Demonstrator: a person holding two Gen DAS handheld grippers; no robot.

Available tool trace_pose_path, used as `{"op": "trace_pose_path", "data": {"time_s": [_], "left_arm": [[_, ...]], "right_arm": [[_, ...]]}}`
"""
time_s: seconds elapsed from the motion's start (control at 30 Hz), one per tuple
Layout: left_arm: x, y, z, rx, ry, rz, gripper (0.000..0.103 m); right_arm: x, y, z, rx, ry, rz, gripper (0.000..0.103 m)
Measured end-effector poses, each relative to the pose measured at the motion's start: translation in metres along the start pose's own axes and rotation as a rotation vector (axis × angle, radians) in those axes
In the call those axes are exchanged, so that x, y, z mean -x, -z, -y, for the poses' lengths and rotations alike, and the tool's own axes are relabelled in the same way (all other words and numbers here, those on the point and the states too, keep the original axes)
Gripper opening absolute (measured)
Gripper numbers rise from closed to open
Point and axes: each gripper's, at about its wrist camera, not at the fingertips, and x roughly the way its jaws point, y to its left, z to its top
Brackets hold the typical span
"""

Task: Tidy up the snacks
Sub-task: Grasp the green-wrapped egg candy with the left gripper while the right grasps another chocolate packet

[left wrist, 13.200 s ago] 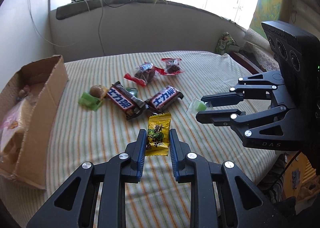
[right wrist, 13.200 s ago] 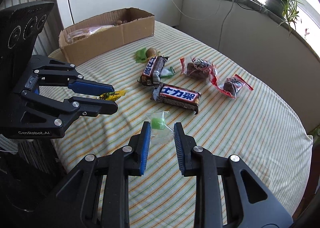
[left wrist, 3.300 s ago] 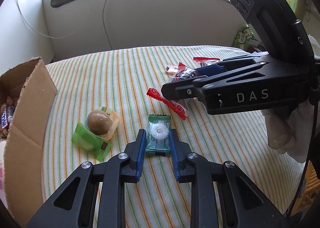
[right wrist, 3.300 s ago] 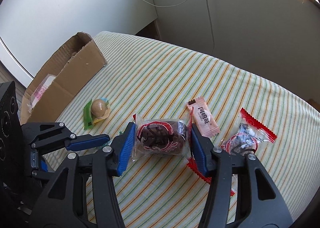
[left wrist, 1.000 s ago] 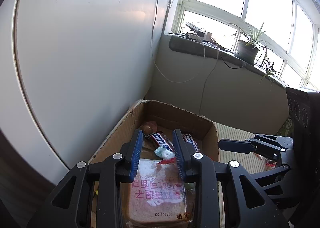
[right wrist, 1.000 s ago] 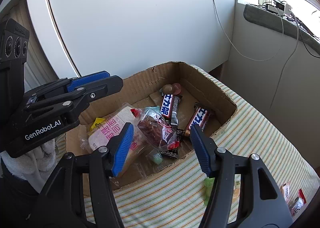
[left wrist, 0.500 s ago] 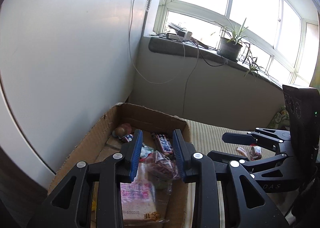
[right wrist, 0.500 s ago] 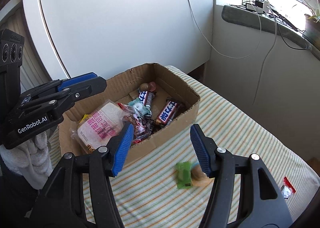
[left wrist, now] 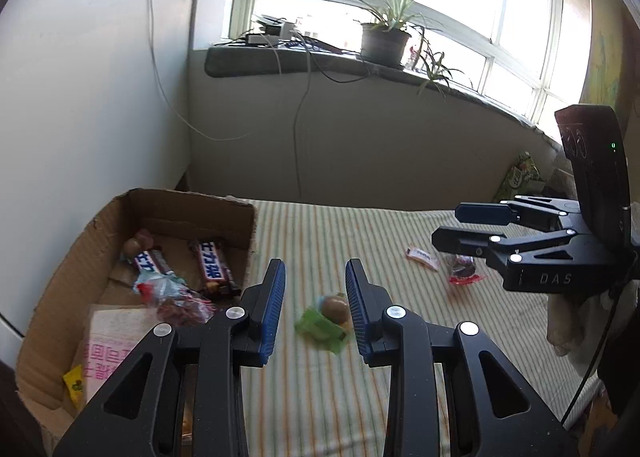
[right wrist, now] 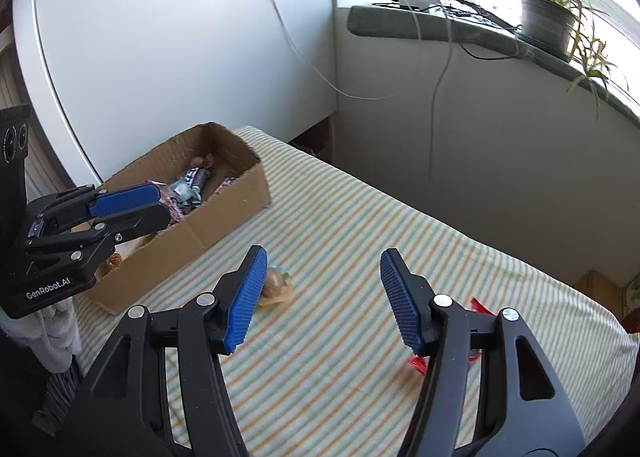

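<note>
A cardboard box (left wrist: 60,281) at the table's left holds two Snickers bars (left wrist: 211,265), a red-wrapped cake (left wrist: 180,307) and a pink bread packet (left wrist: 108,353). On the striped cloth lie a brown ball snack on a green wrapper (left wrist: 326,317), a small pink sachet (left wrist: 421,256) and a red-wrapped cake (left wrist: 462,271). My left gripper (left wrist: 314,311) is open and empty, above the table just right of the box. My right gripper (right wrist: 322,299) is open and empty over the middle; the ball snack (right wrist: 274,283) lies by its left finger.
The box also shows in the right wrist view (right wrist: 224,213), beside a white cabinet (right wrist: 180,57). A grey wall with hanging cables and a sill with a potted plant (left wrist: 384,41) border the far side. A green bag (left wrist: 520,177) sits at the far right.
Both grippers have swung right, away from above the box and out over the striped cloth. The red cake that the right gripper dropped stays in the box. Both stay open.
</note>
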Motion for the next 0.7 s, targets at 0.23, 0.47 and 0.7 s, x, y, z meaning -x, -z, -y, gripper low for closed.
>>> {"op": "trace_pose_path", "data": {"time_s": [0.23,0.47,0.7], "left_arm": [[-0.032,0.005,0.026,-0.047,0.043,-0.097,0.030],[-0.059,0.012,0.032,-0.061,0.050,-0.183,0.030],[-0.083,0.017,0.035,-0.095,0.016,-0.244,0.030]], "right_arm": [[0.003,0.024,0.056,-0.074,0.093,-0.034,0.062],[-0.014,0.047,0.097,-0.191,0.095,-0.108,0.062],[-0.028,0.056,0.107,-0.234,0.052,-0.138,0.069]]}}
